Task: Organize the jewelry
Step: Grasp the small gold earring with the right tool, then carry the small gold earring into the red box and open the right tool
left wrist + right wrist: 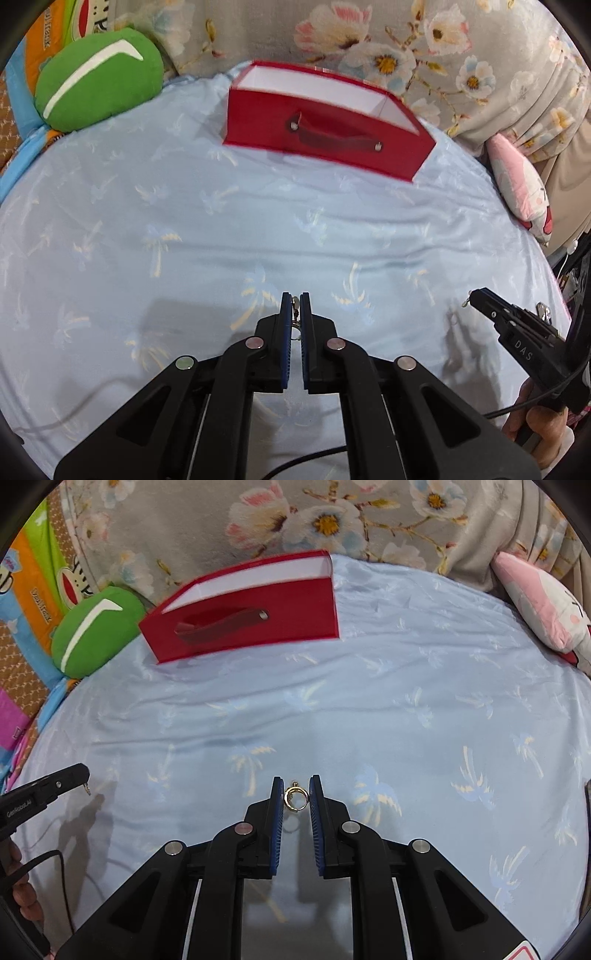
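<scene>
A red open box with a strap handle and white inside stands at the far side of the pale blue sheet; it also shows in the right wrist view. My left gripper is shut on a small metal earring, seen edge-on between its blue pads, held above the sheet. My right gripper is shut on a small gold hoop earring, pinched across its width. Each gripper shows in the other's view: the right one low on the right, the left one low on the left.
A green cushion lies left of the box, and a pink and white plush at the right edge. A floral blanket rises behind the box. A hand holds the right gripper. Cables trail near both lower corners.
</scene>
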